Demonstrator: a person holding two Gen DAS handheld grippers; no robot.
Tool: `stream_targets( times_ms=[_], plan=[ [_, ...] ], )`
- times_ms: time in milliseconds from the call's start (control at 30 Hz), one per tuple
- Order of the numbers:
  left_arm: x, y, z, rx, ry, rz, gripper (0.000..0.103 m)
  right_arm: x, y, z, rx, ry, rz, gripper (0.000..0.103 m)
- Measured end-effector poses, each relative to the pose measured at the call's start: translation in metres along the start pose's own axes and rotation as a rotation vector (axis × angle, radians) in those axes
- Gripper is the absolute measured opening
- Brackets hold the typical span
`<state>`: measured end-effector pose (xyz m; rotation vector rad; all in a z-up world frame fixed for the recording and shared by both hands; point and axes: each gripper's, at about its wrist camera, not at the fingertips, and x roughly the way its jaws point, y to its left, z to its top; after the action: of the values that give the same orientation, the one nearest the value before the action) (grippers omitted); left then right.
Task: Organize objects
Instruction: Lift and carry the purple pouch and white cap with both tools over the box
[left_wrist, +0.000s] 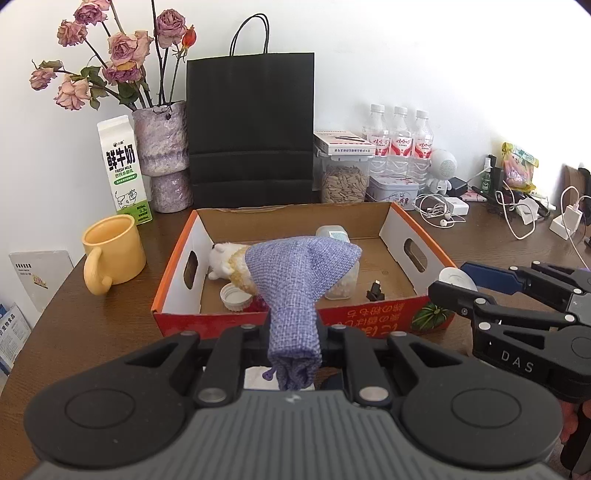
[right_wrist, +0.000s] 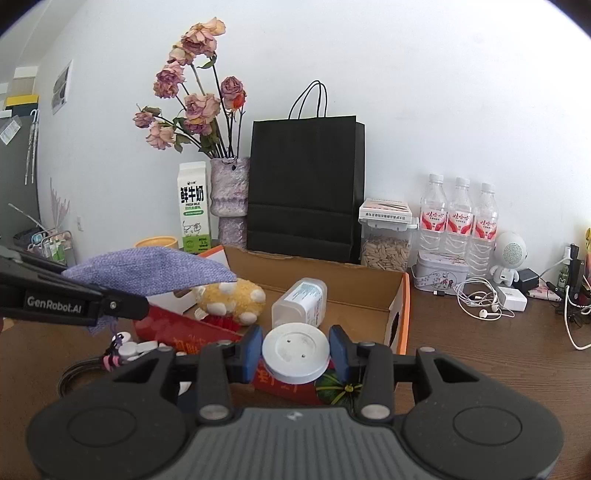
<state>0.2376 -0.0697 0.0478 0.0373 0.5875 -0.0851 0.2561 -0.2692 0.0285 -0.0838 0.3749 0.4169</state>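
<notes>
- Left gripper (left_wrist: 293, 332): pressed together on purple burlap pouch (left_wrist: 295, 280), held just short of cardboard box (left_wrist: 424, 236)'s near wall, above it.
- Right gripper (right_wrist: 295, 352): pinching white round disc (right_wrist: 295, 352) across its rim, face up, in front of the box.
- Best carried forward past the near wall, lowered over bare cardboard right of plush toy (right_wrist: 232, 299) and fallen plastic jar (right_wrist: 301, 302), then released low.
- Pouch: long axis running away from the fingers, wide end fanned over the box, drawstring end trailing back.

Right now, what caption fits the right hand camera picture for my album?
The right gripper holds a white round lid near the cardboard box, beside a purple cloth bag.
</notes>
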Motion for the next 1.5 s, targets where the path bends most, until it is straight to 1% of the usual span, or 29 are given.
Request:
stream_targets(
  times_ms=[267,433,867,1100,1267,1333,1367,1400,1433,1467,1500],
  plan=[
    [0.031,0.014,0.024,-0.012,-0.012,0.000,0.015,0.038,-0.005,0.031,-0.018,-0.026,-0.008,0.038],
    [0.051,0.016,0.037,-0.004,-0.012,0.006,0.015,0.065,-0.010,0.042,-0.030,-0.017,-0.007,0.038],
    [0.116,0.011,0.060,0.010,0.006,-0.013,0.016,0.123,-0.037,0.038,0.005,0.069,-0.021,0.038],
    [0.140,0.010,0.065,0.009,0.018,-0.011,0.016,0.138,-0.045,0.035,0.010,0.095,-0.033,0.038],
    [0.147,0.010,0.064,0.007,0.032,-0.022,0.017,0.142,-0.045,0.032,0.009,0.111,-0.035,0.038],
    [0.147,0.010,0.062,0.006,0.035,-0.023,0.021,0.142,-0.044,0.031,0.008,0.114,-0.032,0.038],
    [0.147,0.010,0.062,0.004,0.034,-0.020,0.025,0.142,-0.044,0.031,0.007,0.116,-0.031,0.038],
    [0.147,0.011,0.062,0.002,0.033,-0.015,0.035,0.142,-0.043,0.031,0.006,0.118,-0.031,0.038],
    [0.146,0.011,0.061,-0.001,0.031,-0.017,0.041,0.142,-0.043,0.031,0.005,0.115,-0.032,0.039],
    [0.145,0.012,0.061,-0.006,0.025,-0.022,0.052,0.141,-0.043,0.031,0.004,0.114,-0.034,0.043],
    [0.144,0.013,0.061,-0.009,0.018,-0.024,0.061,0.141,-0.043,0.031,0.007,0.113,-0.033,0.047]
  ],
)
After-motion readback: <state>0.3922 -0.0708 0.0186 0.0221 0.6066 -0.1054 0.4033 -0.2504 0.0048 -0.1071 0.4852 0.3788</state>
